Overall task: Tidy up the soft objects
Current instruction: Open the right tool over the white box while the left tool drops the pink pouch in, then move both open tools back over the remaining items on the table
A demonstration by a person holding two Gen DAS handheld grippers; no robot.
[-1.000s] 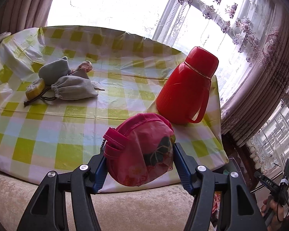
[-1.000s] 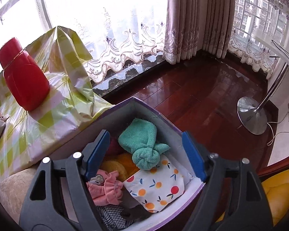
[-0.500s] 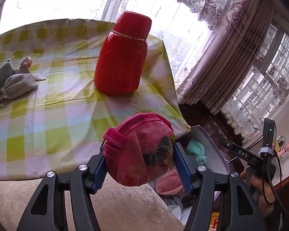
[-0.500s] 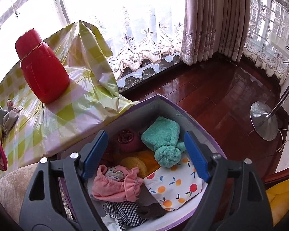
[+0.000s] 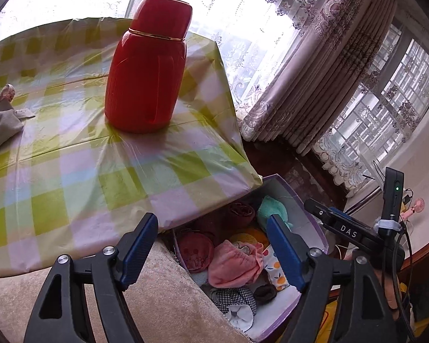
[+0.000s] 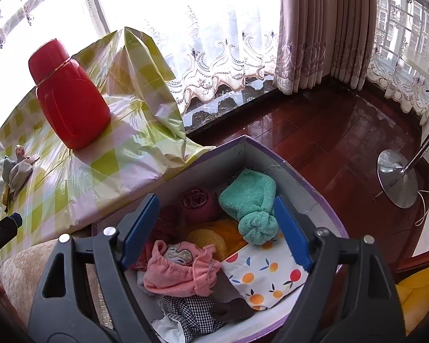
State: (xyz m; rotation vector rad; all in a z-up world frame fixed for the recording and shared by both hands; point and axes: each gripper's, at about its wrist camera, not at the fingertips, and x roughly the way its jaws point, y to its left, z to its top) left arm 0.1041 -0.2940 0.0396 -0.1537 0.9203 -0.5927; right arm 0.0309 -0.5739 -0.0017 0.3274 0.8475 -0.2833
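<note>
The remaining soft items, a cluster of grey drawstring pouches (image 6: 16, 171), lie on the checked tablecloth (image 5: 105, 177), on the far side of the red flask (image 5: 148, 65) from the purple box (image 6: 323, 200). Their long axis cannot be told at this size. The pink pouch (image 5: 196, 251) now rests inside the box, at the wall nearest the flask. The left gripper (image 5: 214, 248) has just been opening; its jaws stand released and empty over the box. The right gripper (image 6: 216, 231) hangs over the same box, jaws spread, holding nothing. Judgement: the left hand is nearer the pouches and should fetch them.
</note>
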